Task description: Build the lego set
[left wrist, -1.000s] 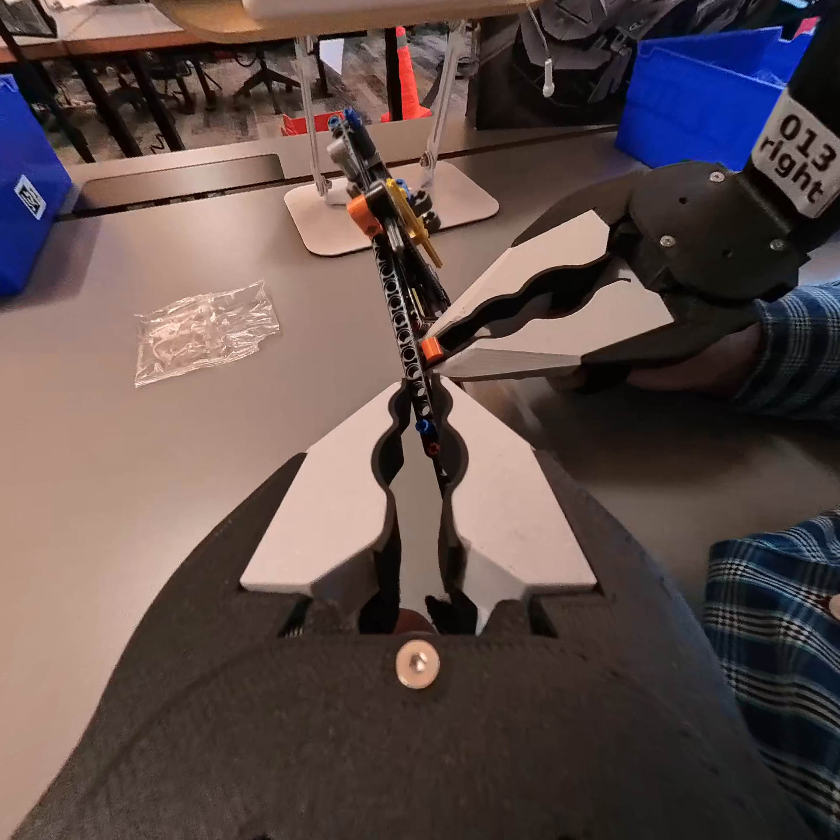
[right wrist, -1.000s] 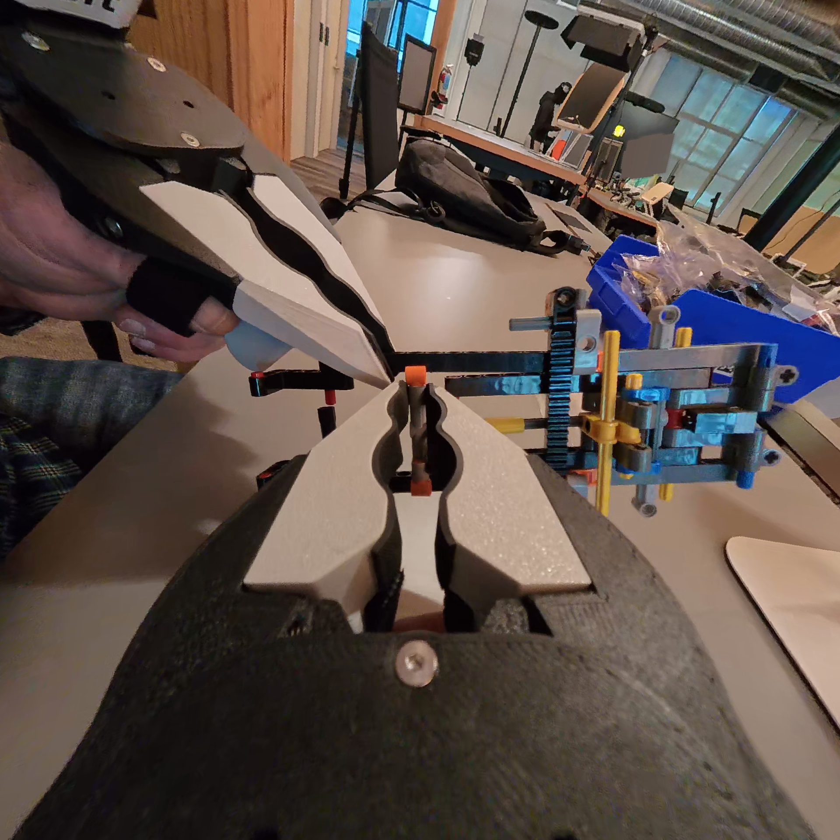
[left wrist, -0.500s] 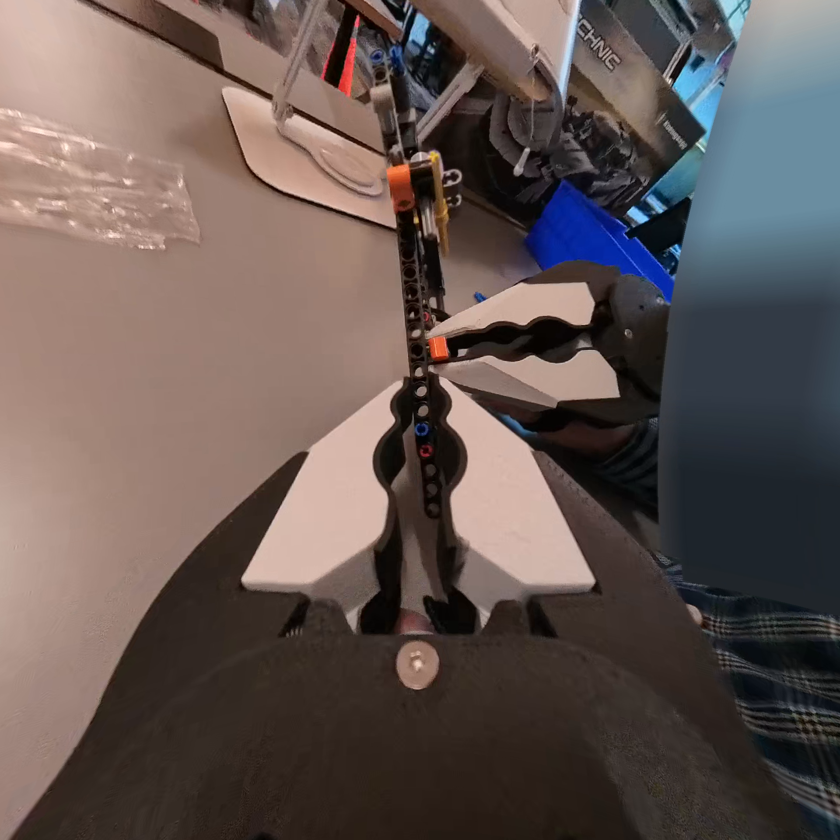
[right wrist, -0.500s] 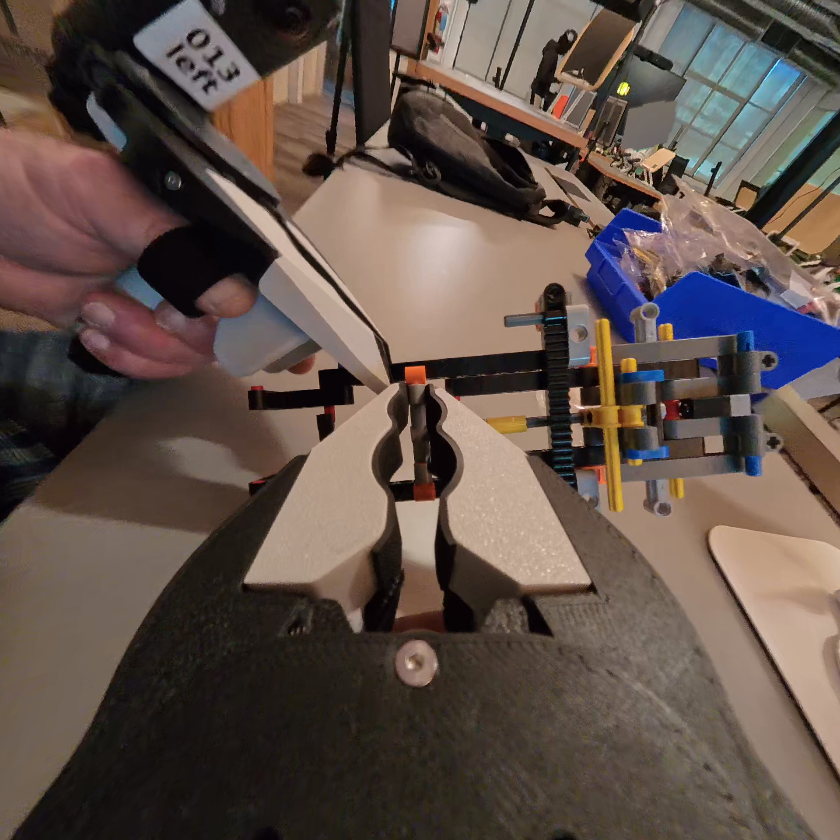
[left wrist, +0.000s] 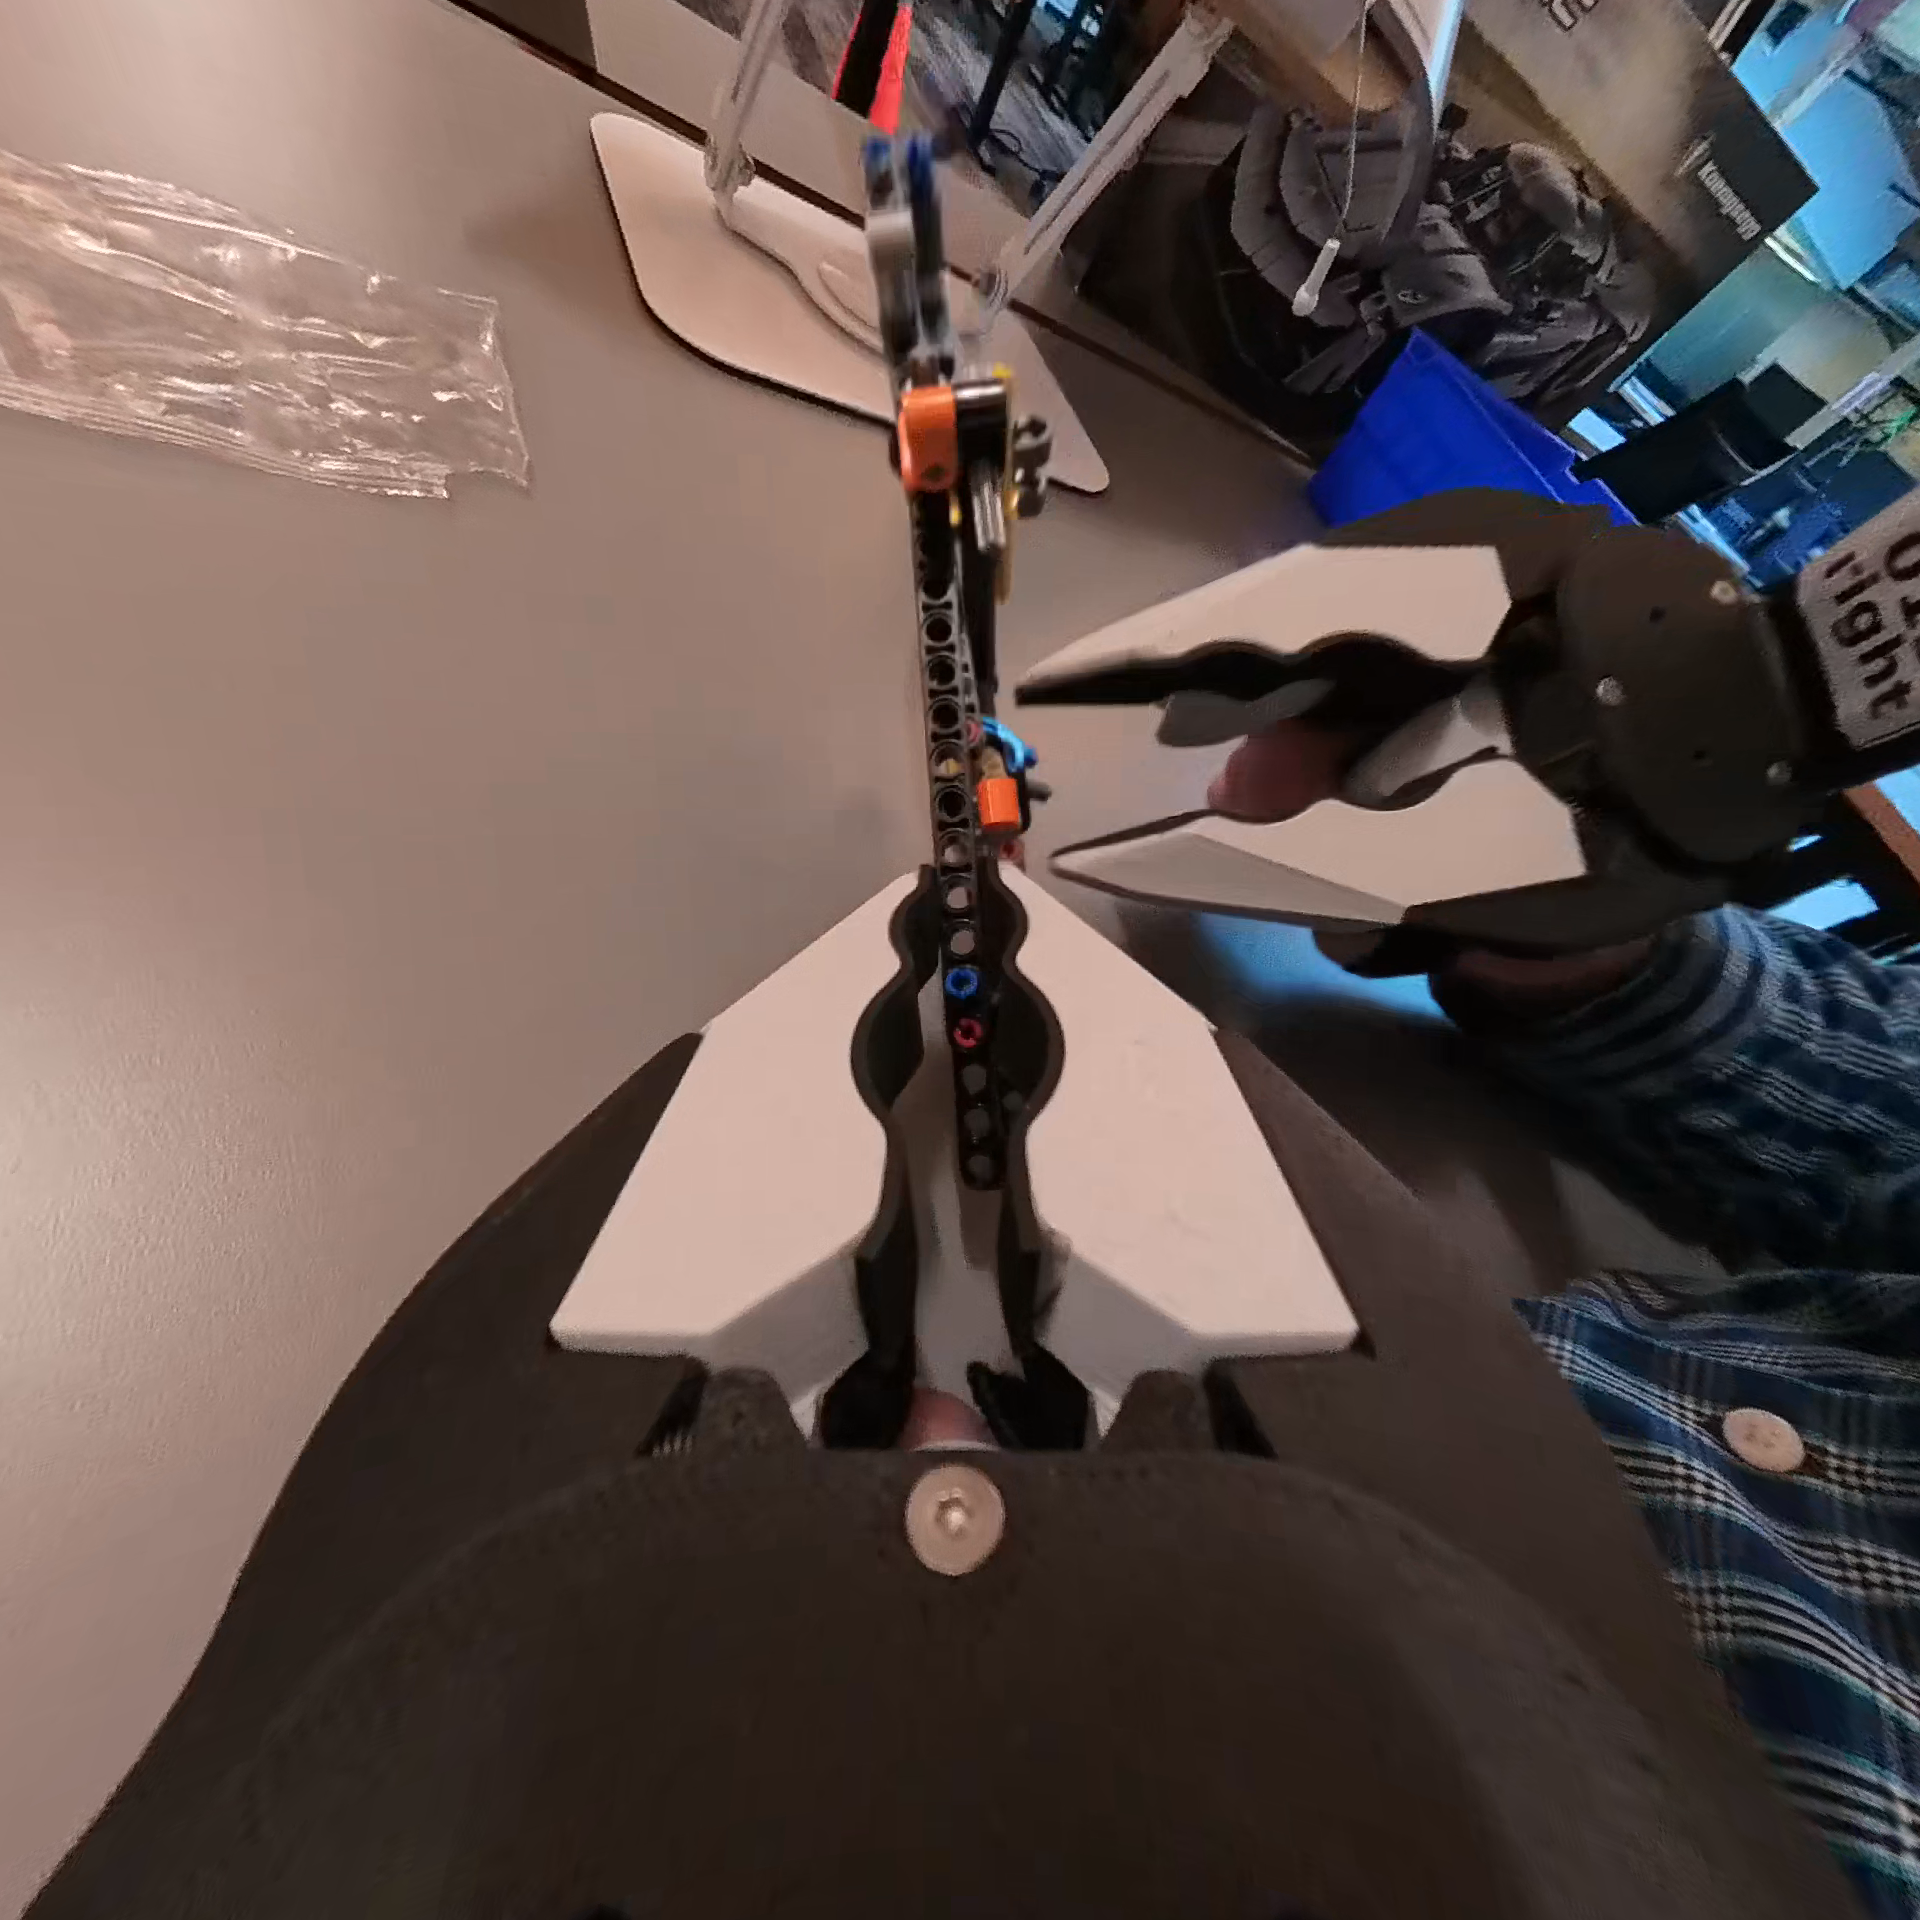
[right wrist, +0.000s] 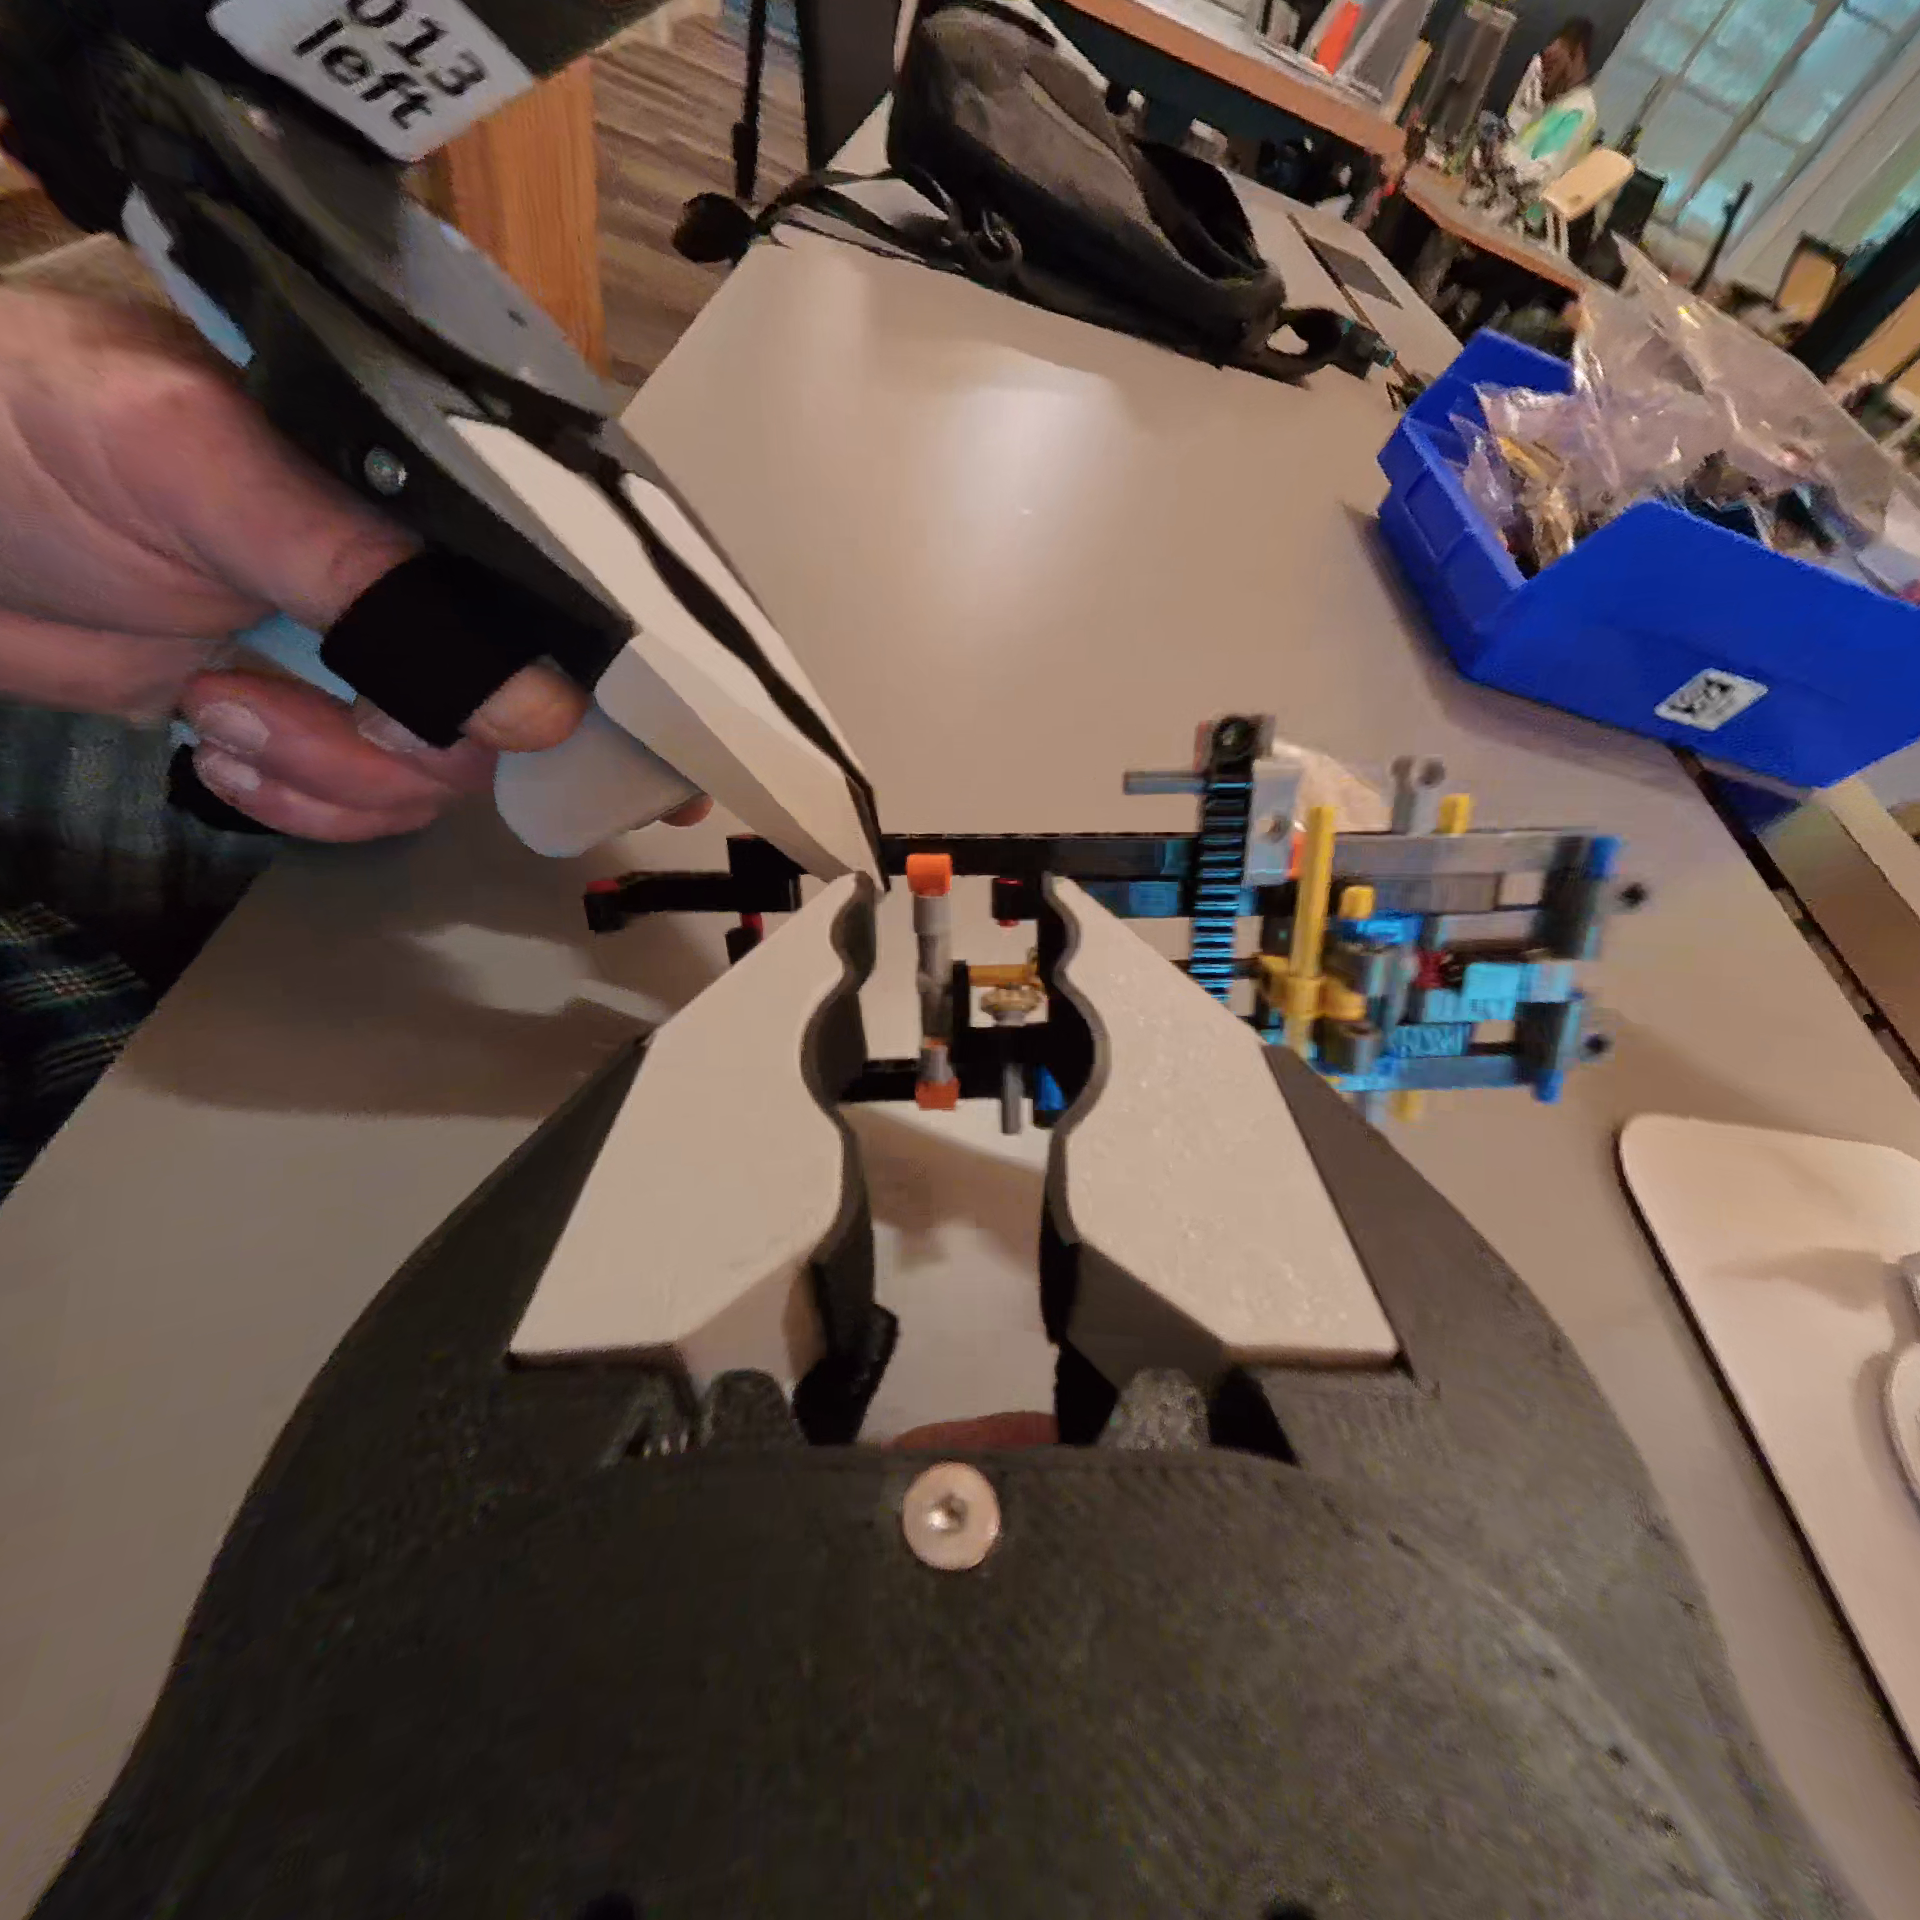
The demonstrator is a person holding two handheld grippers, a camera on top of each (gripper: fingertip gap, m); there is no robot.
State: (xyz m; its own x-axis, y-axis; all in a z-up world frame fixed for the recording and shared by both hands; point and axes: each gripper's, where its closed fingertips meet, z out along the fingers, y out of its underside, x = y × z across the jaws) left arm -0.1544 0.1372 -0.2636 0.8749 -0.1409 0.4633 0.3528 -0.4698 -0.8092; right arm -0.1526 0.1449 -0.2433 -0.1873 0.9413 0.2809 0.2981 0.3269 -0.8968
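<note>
My left gripper (left wrist: 961, 883) is shut on the long black beam (left wrist: 951, 748) of the lego build and holds it above the table; it also shows in the right wrist view (right wrist: 862, 862). The build (right wrist: 1392, 935) has a black rack, grey and blue beams and yellow axles at its far end. A grey pin with orange ends (right wrist: 930, 977) sits across the black beams; its orange end shows in the left wrist view (left wrist: 1000, 802). My right gripper (right wrist: 951, 904) is open, its fingers either side of the pin without touching it. It shows in the left wrist view (left wrist: 1039, 774) just right of the beam.
A blue bin (right wrist: 1662, 582) of bagged parts stands at the right. A white stand base (left wrist: 790, 270) lies beyond the build and shows in the right wrist view (right wrist: 1787, 1299). An empty clear bag (left wrist: 239, 343) lies at the left. A black bag (right wrist: 1070, 218) sits at the table's far end. The grippers are tip to tip, or close to it.
My right gripper has opened and let go of the orange-ended pin, which stays on the build. It has drawn back slightly. The left gripper keeps hold of the beam, tilted since a second ago.
</note>
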